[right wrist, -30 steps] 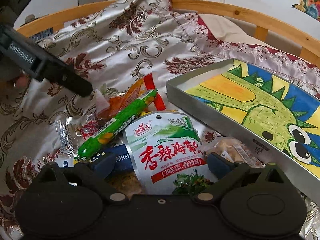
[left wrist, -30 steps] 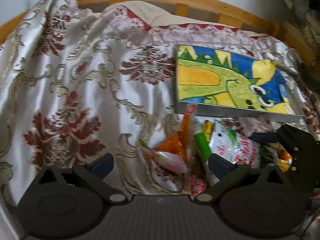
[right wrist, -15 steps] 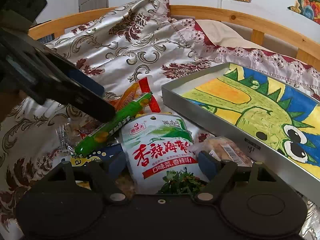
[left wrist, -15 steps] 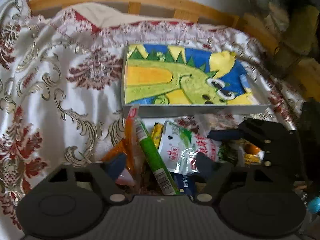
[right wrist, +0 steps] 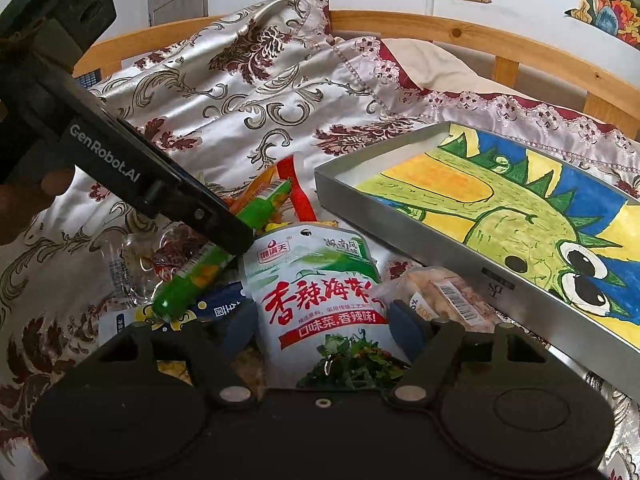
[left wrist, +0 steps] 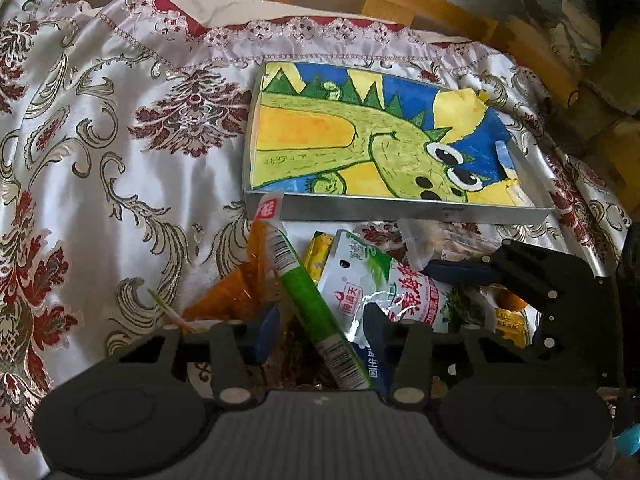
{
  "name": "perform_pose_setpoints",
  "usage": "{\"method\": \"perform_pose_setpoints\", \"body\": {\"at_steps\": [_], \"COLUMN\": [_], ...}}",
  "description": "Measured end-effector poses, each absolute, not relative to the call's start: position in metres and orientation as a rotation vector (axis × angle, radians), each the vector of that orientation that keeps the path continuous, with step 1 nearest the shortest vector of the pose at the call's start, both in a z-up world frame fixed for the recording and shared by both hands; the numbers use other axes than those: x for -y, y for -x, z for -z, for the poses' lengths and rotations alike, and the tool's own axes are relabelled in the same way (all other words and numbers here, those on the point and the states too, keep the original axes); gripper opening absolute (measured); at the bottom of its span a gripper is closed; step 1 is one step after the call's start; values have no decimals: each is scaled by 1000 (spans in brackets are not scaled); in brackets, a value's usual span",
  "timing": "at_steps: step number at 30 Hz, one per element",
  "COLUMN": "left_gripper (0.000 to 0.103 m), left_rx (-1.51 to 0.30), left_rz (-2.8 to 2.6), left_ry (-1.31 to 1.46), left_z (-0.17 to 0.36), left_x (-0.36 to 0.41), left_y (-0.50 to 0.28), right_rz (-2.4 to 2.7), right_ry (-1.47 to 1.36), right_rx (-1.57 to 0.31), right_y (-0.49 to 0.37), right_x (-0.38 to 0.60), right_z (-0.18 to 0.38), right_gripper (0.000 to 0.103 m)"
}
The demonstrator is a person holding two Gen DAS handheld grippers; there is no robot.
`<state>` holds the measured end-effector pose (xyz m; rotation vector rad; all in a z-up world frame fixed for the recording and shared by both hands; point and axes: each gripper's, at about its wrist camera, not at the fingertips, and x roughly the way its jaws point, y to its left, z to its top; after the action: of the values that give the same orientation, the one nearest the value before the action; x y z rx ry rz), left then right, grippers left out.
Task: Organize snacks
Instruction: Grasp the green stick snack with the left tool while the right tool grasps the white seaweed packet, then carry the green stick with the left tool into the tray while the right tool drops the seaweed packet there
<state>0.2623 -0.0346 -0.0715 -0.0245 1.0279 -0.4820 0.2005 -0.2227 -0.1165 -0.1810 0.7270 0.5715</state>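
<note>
Green sausage stick [left wrist: 316,312] | between left tool [left wrist: 318,330] pads | closing

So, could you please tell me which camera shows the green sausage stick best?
The left wrist view: the green sausage stick runs nearly whole between the left gripper fingers. In the right wrist view, that gripper hides its middle.

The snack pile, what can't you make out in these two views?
- Green stick snack: its near end runs under the left gripper body, left wrist view.
- Blue packet: mostly buried beneath other snacks, right wrist view.
- Seaweed pouch: bottom hidden by the right gripper.
</note>
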Motion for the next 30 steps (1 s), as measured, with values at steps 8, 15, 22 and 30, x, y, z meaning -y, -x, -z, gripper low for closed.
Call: {"method": "perform_pose_setpoints", "body": {"at_steps": [8,15,22,30], "left_gripper": [62,44,19,18], "left_rx": [-1051,-1064,-1097,-1132], "left_rz": [478,444,397,374], "left_ry": [-10,26,113,153], "left_z": [85,89,90,82], "left_x": [44,37,17,8], "left_y": [-269,-274,-278,-265], "right_rz": [-568,-556,-514,-462], "right_ry": [209,208,167,178], "right_rx": [-726,-735,-751,-745], "right_y": [-198,-199,-200,-186], "right_x": [218,218,222,214], "right_z": [117,118,114,105], "right_gripper": [79,77,58,44]}}
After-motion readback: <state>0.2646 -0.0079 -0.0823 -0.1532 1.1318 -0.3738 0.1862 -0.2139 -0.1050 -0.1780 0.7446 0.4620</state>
